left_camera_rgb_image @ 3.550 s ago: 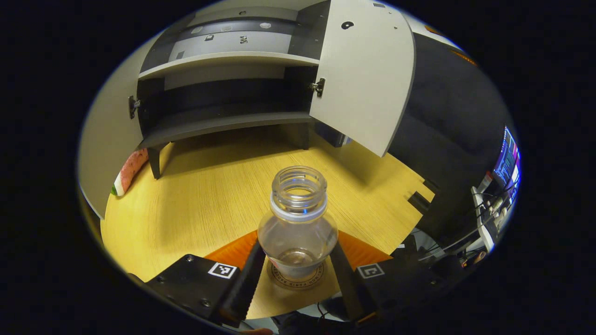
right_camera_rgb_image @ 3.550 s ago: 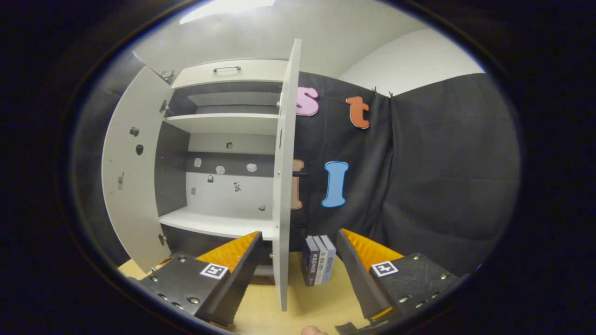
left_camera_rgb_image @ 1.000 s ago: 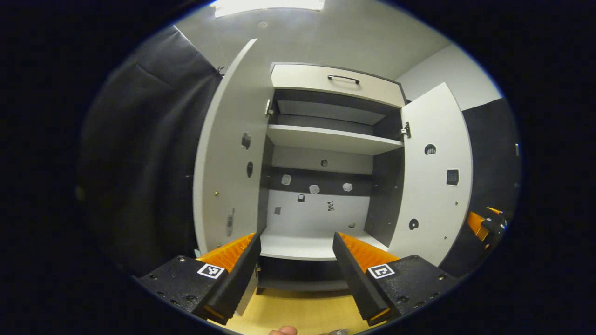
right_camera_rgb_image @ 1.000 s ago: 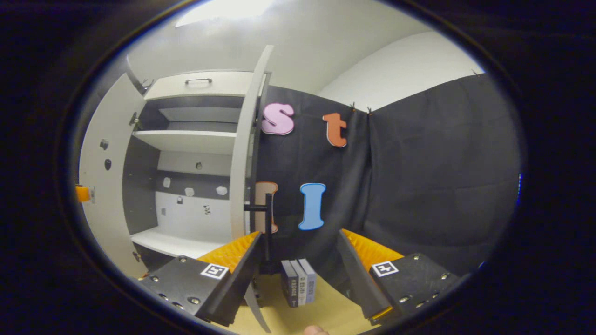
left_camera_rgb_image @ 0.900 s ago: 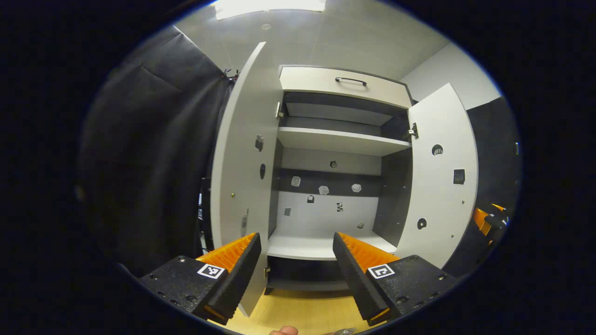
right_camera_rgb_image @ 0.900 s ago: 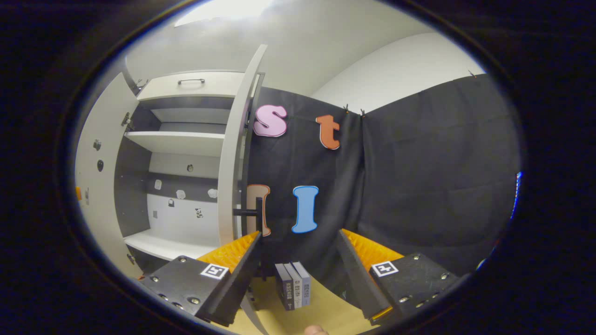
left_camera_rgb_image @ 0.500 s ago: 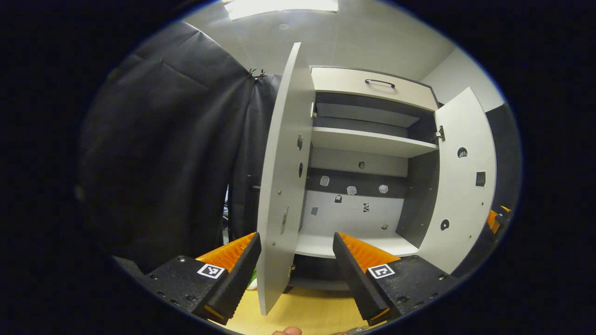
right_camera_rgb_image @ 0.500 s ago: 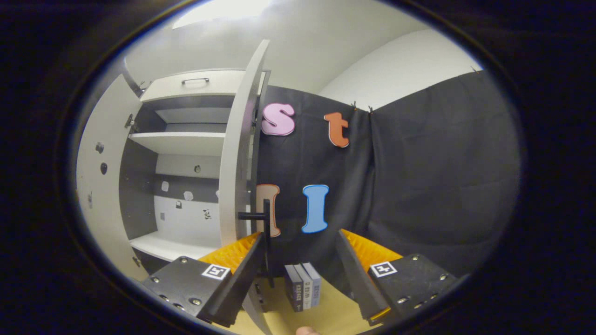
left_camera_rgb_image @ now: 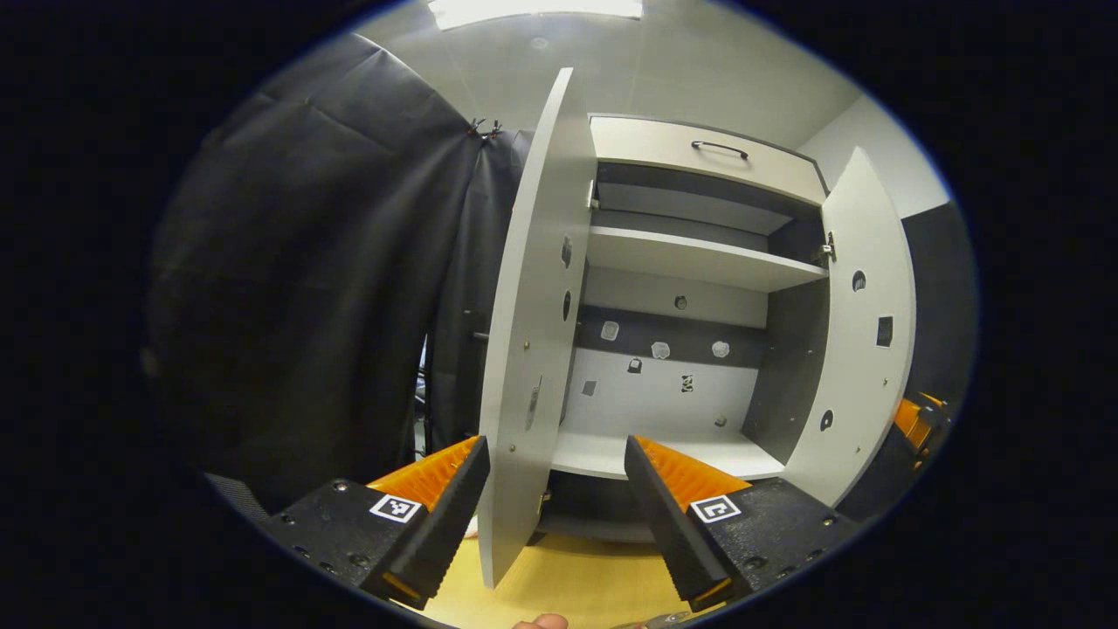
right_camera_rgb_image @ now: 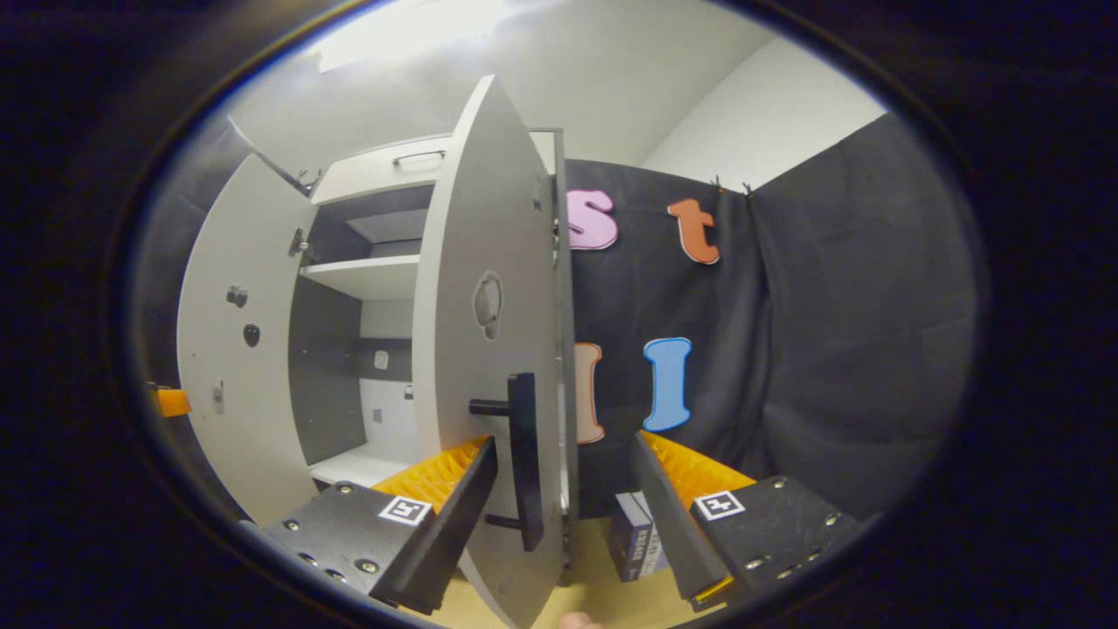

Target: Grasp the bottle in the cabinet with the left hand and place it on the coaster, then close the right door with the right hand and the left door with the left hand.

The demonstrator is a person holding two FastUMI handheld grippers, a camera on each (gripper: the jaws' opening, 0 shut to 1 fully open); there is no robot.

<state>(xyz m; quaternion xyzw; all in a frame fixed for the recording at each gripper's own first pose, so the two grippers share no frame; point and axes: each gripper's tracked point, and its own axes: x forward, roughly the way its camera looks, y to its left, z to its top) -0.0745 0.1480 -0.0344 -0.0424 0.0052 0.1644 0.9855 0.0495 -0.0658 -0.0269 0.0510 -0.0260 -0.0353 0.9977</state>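
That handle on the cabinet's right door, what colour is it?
Black: a straight bar handle on the pale grey right door, clearest in the right gripper view.

Right door swinging toward closed; left hand-held gripper up off the bottle and now at the left door.

3.5 s ago the left hand-held gripper (left_camera_rgb_image: 552, 515) straddled the bottle on the coaster; now it faces the cabinet (left_camera_rgb_image: 690, 262), jaws apart, with the lower edge of the left door (left_camera_rgb_image: 524, 349) between its fingers. In the right gripper view the right door (right_camera_rgb_image: 489, 332), edge-on 3.5 s ago, now shows its outer face and black handle (right_camera_rgb_image: 522, 459), the handle standing between the spread fingers of the right hand-held gripper (right_camera_rgb_image: 563, 515). The books (right_camera_rgb_image: 636, 546), previously in full sight, are now partly hidden behind a finger.
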